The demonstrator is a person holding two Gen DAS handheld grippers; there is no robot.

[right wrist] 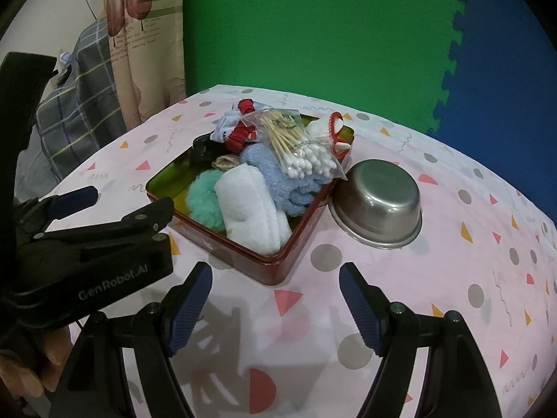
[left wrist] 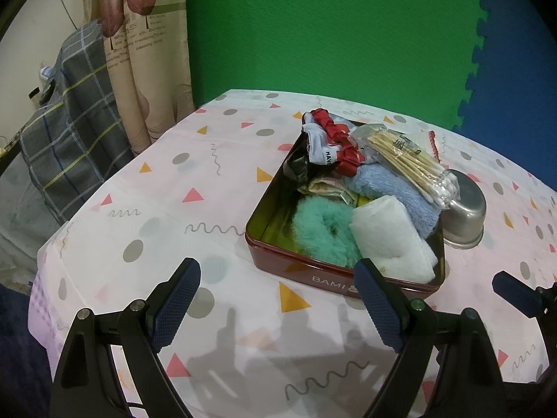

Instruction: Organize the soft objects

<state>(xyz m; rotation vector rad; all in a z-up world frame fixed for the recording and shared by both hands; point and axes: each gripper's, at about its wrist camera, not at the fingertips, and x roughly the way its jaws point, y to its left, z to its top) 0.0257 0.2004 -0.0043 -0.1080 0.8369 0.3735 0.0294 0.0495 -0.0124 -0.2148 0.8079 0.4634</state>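
A red tin box [left wrist: 334,280] [right wrist: 264,268] sits on the patterned tablecloth, filled with soft things: a teal fluffy scrunchie [left wrist: 320,230] [right wrist: 203,196], a folded white cloth [left wrist: 390,240] [right wrist: 250,205], a light blue towel [left wrist: 397,195] [right wrist: 278,177], a red scrunchie [left wrist: 343,146] [right wrist: 240,136] and a bag of cotton swabs [left wrist: 410,163] [right wrist: 299,146]. My left gripper [left wrist: 278,303] is open just short of the box's near wall, nothing between its fingers. My right gripper [right wrist: 275,310] is open in front of the box's near corner, also empty.
An upturned steel bowl [left wrist: 464,209] [right wrist: 377,205] stands right of the box, touching it. The tablecloth [left wrist: 156,188] [right wrist: 470,244] drops off at the left edge beside a plaid cloth [left wrist: 73,129] and curtain [left wrist: 146,69]. Green and blue foam mats back the table.
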